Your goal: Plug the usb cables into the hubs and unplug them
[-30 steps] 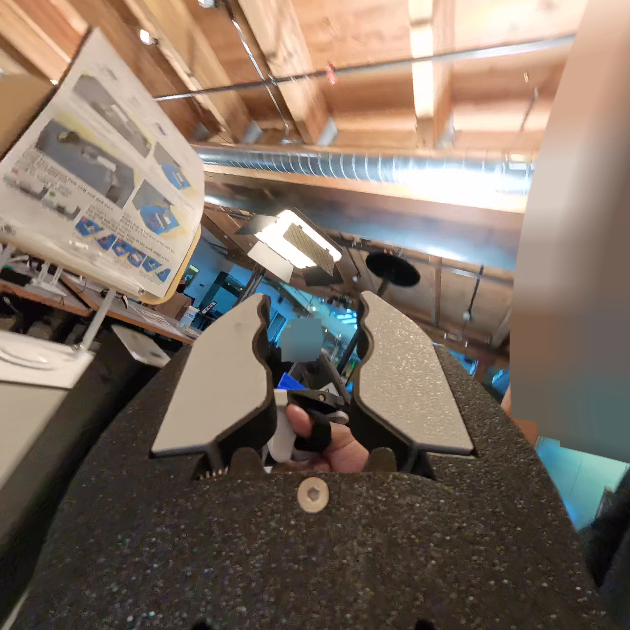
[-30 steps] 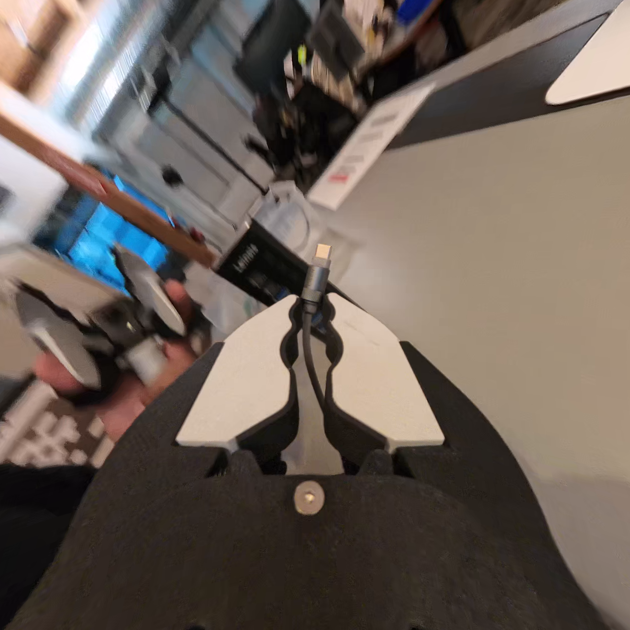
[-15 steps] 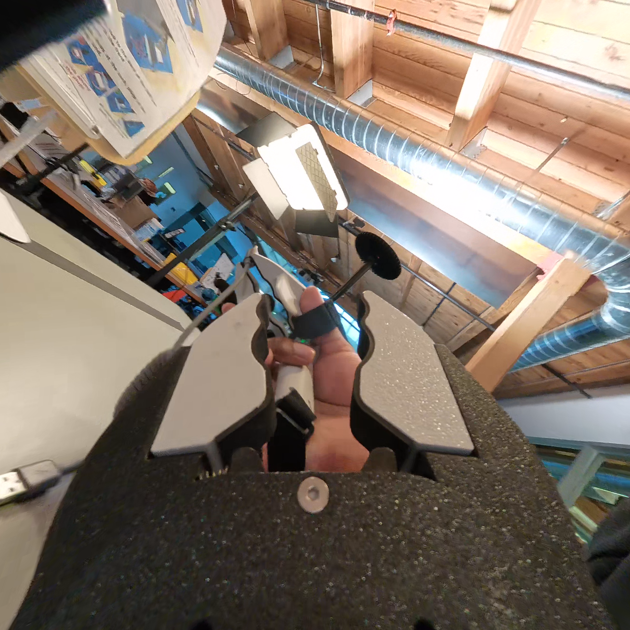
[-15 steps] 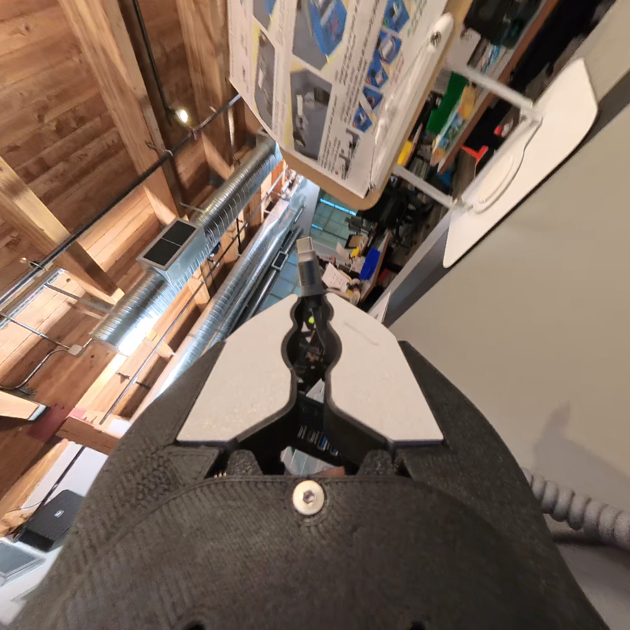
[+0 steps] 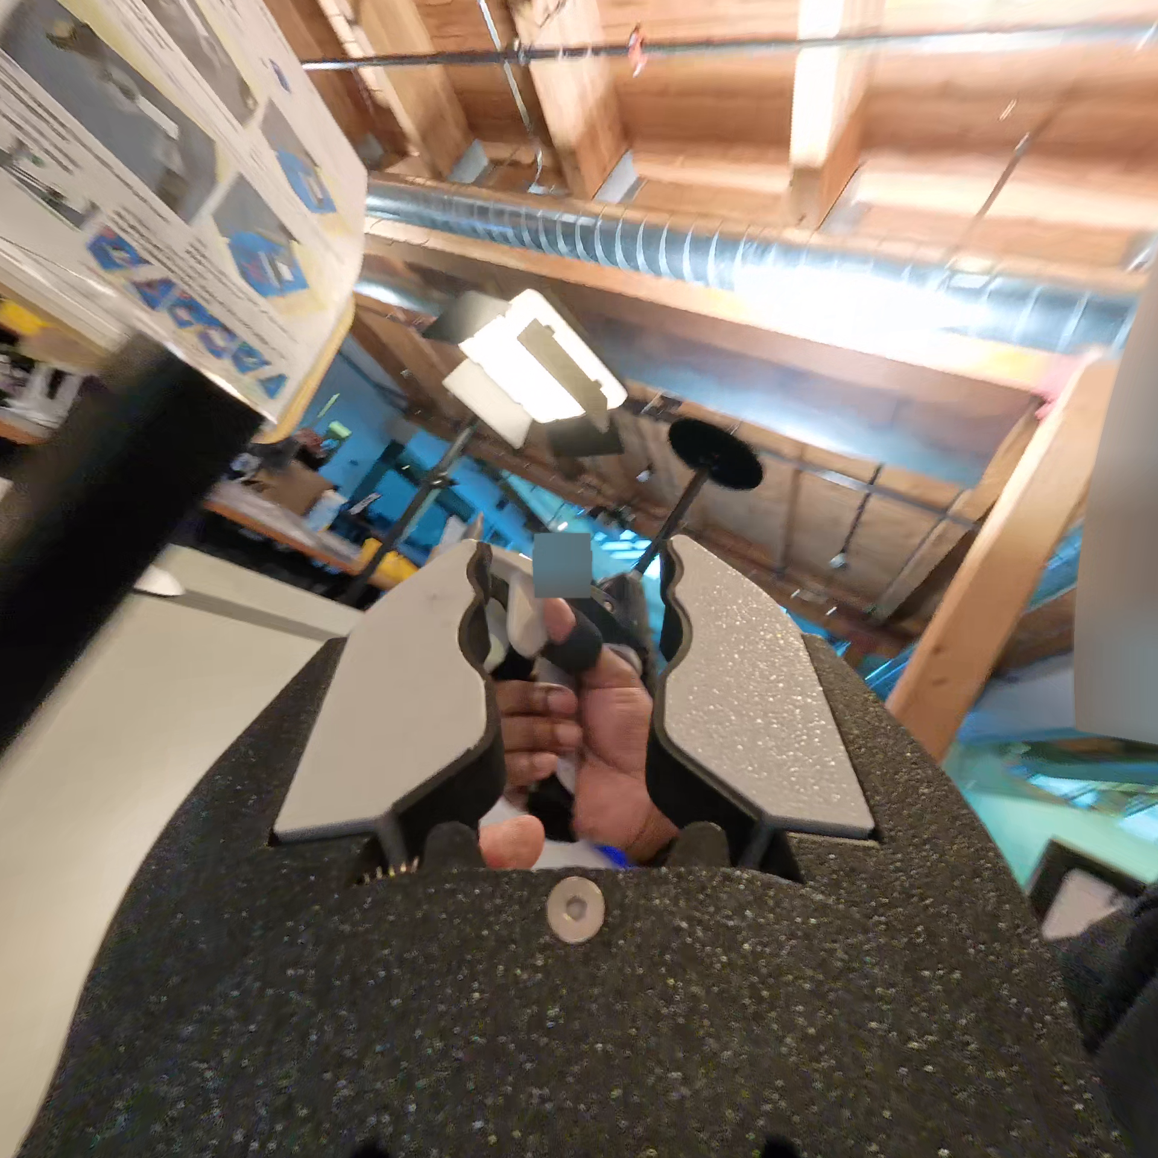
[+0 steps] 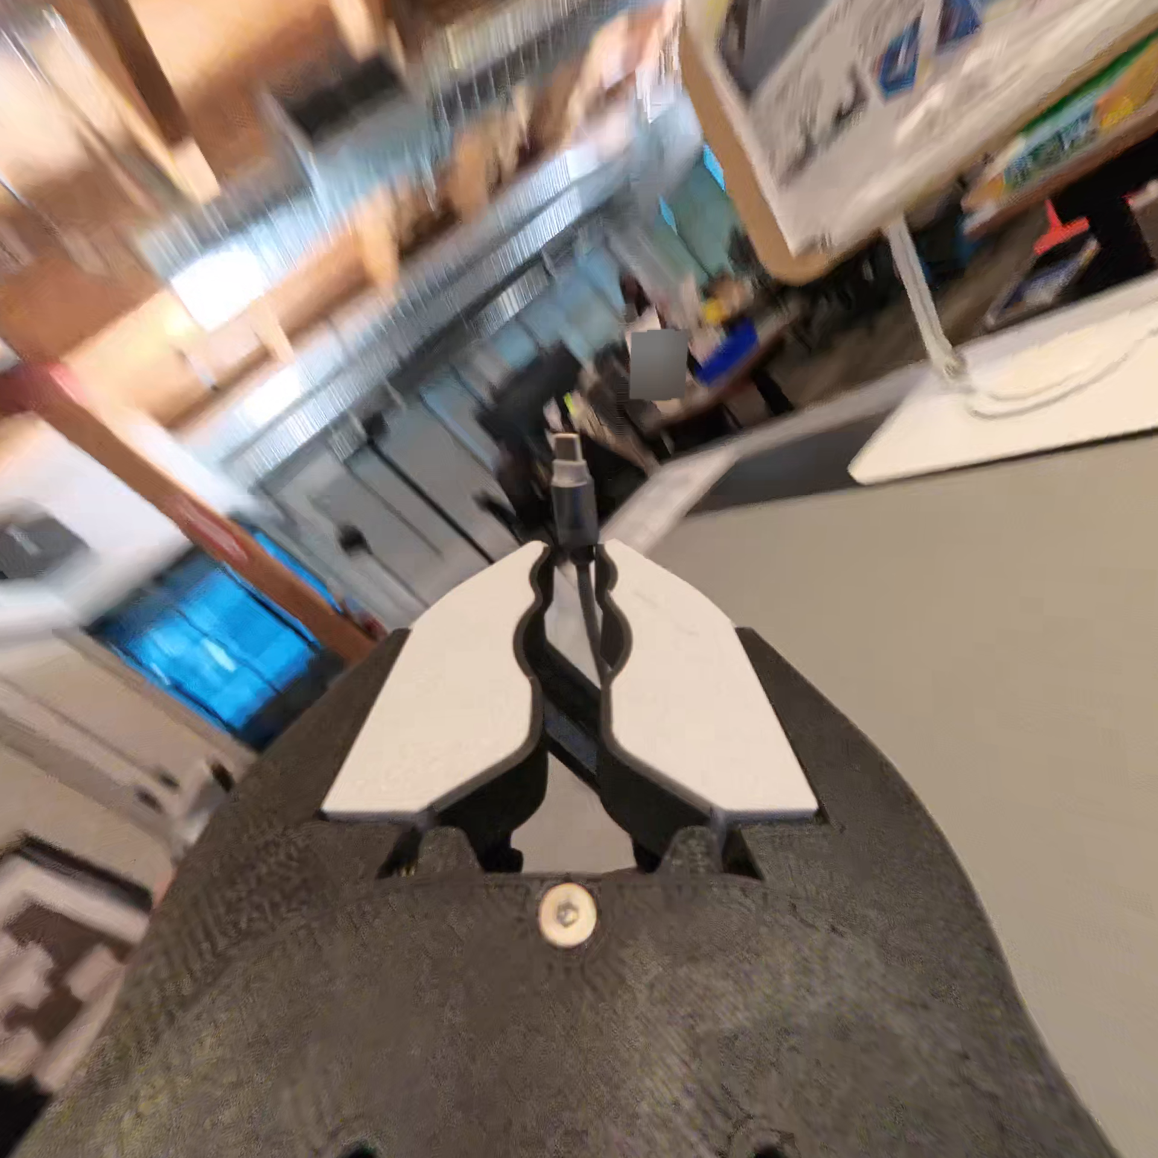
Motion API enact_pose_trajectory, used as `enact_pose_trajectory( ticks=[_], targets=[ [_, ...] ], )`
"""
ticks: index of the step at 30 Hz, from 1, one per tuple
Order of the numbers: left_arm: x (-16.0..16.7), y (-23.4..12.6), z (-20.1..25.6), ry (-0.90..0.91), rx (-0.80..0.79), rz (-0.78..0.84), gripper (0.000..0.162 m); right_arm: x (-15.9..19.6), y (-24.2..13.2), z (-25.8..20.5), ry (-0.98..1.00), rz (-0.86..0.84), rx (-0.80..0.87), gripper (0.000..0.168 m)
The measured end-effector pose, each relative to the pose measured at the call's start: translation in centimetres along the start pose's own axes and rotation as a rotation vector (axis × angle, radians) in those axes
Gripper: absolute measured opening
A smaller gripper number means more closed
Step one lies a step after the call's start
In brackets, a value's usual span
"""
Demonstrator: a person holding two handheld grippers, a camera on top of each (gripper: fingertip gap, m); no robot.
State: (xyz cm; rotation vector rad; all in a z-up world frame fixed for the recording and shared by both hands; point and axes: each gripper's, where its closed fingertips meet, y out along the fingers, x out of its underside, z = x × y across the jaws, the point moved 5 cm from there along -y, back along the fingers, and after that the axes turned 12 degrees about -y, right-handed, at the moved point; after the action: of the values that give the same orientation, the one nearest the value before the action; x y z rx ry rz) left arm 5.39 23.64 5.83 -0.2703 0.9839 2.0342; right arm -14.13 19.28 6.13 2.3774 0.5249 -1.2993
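**Cable held, no hub in sight**

While both cameras point up toward the ceiling, I can confirm only part of the setup. My right gripper (image 6: 570, 548) is pinched on the cable (image 6: 586, 601): the fingertips close on the grey plug (image 6: 567, 495) at its rear end, where the cord leaves it. The plug stands forward of the tips, upright, metal tip clear and aimed away from me. The cord runs back between the fingers, toward the right one. The plug hangs in the air above the table (image 6: 908, 658), touching nothing.

My left gripper (image 5: 573, 554) is spread and holds nothing. Through its gap I see a hand (image 5: 589, 720) gripping another grey tool; I judge this to be the person's other hand on the right gripper. A light panel (image 5: 532, 357) and a printed board (image 5: 175, 175) fill the upper view.

No hub shows in either view, so the plug is not yet seated.

Handling, as I judge it:
- The cable is light and limp; it will not hold direction by itself.
- The plug shell is stiff, smooth and likely slippery.
- Grip the shell, not the cord. A hold this far back may let the plug tilt under insertion force.
- The metal tip is thin; push it straight, without side load.
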Motion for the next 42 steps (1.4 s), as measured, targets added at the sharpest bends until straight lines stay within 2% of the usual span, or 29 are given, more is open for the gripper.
enact_pose_trajectory(
  ticks=[2,4,6,10,15,21,26,31,33,37,42],
  targets=[
    [-1.8,-0.8,-0.9,0.102,-0.063,-0.066,0.055,1.9,0.0,1.6,-0.161,-0.273,0.012,0.018],
    [-3.6,-1.5,-1.8,0.208,-0.121,-0.13,0.059,3.0,-0.5,2.7,-0.299,-0.443,0.014,0.022],
    [-5.3,-2.2,-2.4,0.272,-0.147,-0.163,0.061,3.2,-1.0,2.7,-0.421,-0.512,-0.022,0.022],
    [-7.6,-3.1,-3.0,0.289,-0.15,-0.188,0.06,3.3,-1.4,2.5,-0.501,-0.583,-0.06,0.023],
    [-7.7,-3.2,-3.4,0.328,-0.145,-0.237,0.061,3.2,-2.1,4.0,-0.544,-0.651,-0.014,0.023],
    [-8.3,-3.7,-4.6,0.424,-0.199,-0.282,0.063,2.5,-4.7,9.4,-0.459,-0.799,0.244,0.027],
    [-11.7,-2.9,-5.6,0.49,-0.229,-0.302,0.065,3.6,-5.1,11.6,-0.26,-0.892,0.285,0.026],
    [-16.0,0.6,-6.0,0.573,-0.22,-0.321,0.067,5.5,-3.4,11.2,-0.136,-0.992,0.182,0.032],
    [-16.8,2.1,-6.8,0.597,-0.199,-0.325,0.067,5.8,-2.6,11.8,-0.142,-1.007,0.211,0.037],
    [-16.9,3.4,-9.9,0.559,-0.221,-0.356,0.07,5.9,-0.8,12.9,-0.13,-1.019,0.265,0.039],
    [-15.7,2.5,-12.1,0.517,-0.239,-0.358,0.07,6.1,2.3,13.6,-0.154,-1.057,0.272,0.036]
  ],
)
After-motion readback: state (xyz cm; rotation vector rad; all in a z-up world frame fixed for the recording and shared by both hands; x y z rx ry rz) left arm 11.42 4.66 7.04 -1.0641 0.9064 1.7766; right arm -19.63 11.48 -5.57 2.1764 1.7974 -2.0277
